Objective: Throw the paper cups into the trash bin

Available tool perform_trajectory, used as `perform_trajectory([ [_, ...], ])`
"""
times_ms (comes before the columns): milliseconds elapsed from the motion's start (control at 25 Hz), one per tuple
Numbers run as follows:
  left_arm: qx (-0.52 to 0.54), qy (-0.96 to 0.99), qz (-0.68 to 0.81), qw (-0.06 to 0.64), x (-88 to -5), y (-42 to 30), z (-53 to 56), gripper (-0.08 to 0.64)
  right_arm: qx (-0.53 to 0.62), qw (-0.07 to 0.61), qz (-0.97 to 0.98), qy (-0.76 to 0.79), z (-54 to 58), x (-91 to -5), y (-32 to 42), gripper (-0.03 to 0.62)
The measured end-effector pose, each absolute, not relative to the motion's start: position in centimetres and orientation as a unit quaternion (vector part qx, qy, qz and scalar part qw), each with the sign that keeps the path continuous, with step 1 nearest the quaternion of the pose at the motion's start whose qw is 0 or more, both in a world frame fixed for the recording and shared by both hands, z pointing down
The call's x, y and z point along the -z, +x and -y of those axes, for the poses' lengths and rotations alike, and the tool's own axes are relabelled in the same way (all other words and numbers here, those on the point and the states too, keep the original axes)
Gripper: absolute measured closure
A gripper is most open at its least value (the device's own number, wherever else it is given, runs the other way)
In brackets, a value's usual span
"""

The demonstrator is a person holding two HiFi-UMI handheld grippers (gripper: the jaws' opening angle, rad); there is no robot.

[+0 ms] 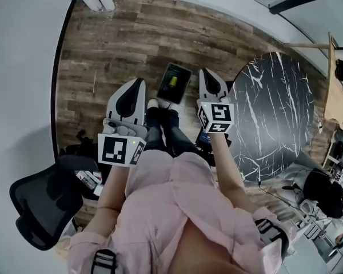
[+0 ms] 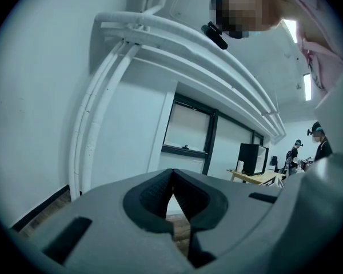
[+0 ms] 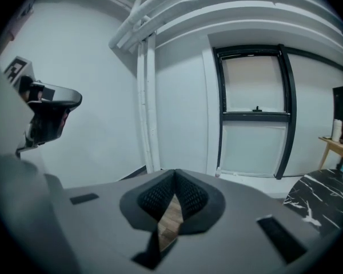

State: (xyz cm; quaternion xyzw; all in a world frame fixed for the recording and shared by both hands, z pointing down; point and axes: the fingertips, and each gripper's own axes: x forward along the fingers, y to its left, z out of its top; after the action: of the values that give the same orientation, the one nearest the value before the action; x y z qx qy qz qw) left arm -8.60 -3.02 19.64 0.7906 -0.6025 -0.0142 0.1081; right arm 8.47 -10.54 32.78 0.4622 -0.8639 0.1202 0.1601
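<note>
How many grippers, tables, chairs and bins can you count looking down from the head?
Grippers: 2, the left gripper and the right gripper
Marble table: 1
Office chair: 1
Bin: 1
Total: 5

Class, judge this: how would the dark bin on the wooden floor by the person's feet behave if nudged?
The bin probably slides rather than rolls: it looks flat-sided and stands on smooth wooden floor. It seems light, being open-topped with only a small yellow item showing inside, so a high push might tip it.
</note>
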Motion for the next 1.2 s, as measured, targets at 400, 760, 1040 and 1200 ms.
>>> perform_trajectory([
  [400,0.019,0.784,0.613,0.099,-18.7,-9.4,2.6,0.545,-0.095,0.133,0.868,0.468,8.9,-27.8,9.7,0.563],
  [760,0.017,0.792,0.604,0.090,-17.3,-8.9,2.3,0.545,-0.077,0.105,0.877,0.462,7.7,-24.1,9.0,0.563],
  [1040,0.020,0.804,0.590,0.072,-15.8,-8.2,2.1,0.545,-0.060,0.080,0.876,0.472,7.0,-21.6,9.3,0.563],
  [1200,0.021,0.810,0.583,0.068,-15.3,-7.6,1.9,0.545,-0.052,0.071,0.874,0.478,6.6,-20.2,9.7,0.563],
])
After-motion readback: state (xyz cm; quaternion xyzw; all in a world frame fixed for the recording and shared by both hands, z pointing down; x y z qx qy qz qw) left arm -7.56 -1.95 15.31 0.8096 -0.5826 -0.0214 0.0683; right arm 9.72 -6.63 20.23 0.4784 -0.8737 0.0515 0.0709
